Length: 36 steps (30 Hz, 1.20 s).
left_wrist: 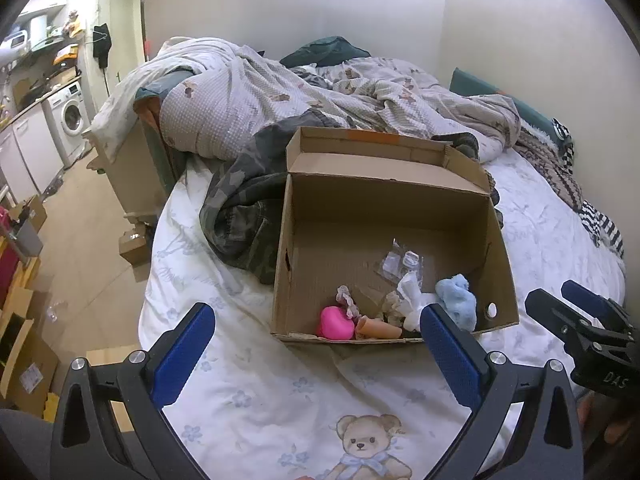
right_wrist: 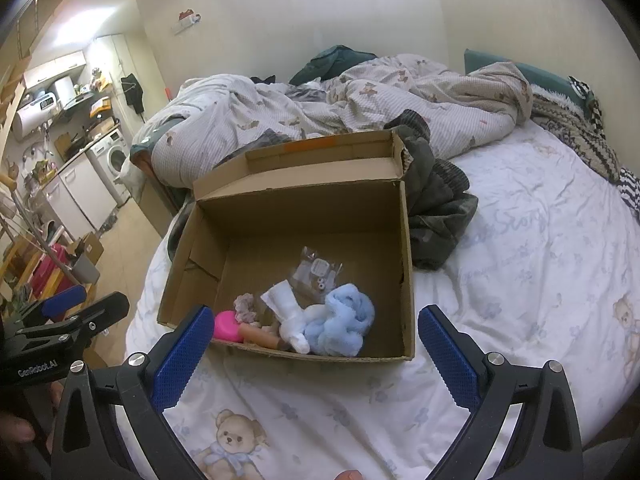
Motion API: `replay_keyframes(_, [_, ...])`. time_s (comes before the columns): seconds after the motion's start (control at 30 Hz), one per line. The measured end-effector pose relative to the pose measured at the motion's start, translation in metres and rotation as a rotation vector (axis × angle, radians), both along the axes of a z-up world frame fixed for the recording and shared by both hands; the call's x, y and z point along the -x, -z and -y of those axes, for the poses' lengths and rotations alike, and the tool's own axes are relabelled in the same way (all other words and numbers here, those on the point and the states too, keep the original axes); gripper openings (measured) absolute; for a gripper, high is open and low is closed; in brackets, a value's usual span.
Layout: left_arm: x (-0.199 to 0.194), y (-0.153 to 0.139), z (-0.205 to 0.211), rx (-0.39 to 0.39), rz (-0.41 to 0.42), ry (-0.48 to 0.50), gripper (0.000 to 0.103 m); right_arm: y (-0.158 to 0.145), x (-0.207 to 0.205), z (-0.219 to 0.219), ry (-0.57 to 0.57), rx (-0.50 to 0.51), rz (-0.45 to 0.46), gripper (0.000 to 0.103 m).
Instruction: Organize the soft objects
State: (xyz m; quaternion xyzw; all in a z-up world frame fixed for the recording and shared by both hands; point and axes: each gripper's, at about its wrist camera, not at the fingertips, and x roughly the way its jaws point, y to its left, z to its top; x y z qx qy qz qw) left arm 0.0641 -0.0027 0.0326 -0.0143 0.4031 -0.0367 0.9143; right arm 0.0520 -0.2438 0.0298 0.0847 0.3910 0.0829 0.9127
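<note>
An open cardboard box (left_wrist: 316,240) (right_wrist: 406,264) sits on the bed. In its near end lie a light blue fluffy cloth (left_wrist: 458,298) (right_wrist: 340,322), a white sock (left_wrist: 412,296) (right_wrist: 286,306), a pink soft ball (left_wrist: 335,323) (right_wrist: 225,325), a tan tube-shaped piece (left_wrist: 378,327) (right_wrist: 256,334), a frilly scrunchie (left_wrist: 347,300) (right_wrist: 245,307) and a clear plastic bag (left_wrist: 402,262) (right_wrist: 316,270). My left gripper (left_wrist: 316,344) is open and empty in front of the box. My right gripper (right_wrist: 316,344) is open and empty too; it also shows in the left wrist view (left_wrist: 576,312).
A crumpled bear-print duvet (left_wrist: 280,92) (right_wrist: 360,96) and a camouflage jacket (left_wrist: 240,200) (right_wrist: 436,200) lie behind the box. The white bear-print sheet (left_wrist: 280,392) (right_wrist: 520,280) covers the bed. Left of the bed are the floor, boxes (left_wrist: 24,344) and a washing machine (left_wrist: 70,116).
</note>
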Motion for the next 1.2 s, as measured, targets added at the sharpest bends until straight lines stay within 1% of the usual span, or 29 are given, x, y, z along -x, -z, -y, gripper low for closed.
replay_keyframes(1.2, [-0.0009,0.0016,-0.0003,0.003,-0.008,-0.003,0.102,0.0016,-0.0024,-0.0017,0.003,0.002,-0.005,0.103])
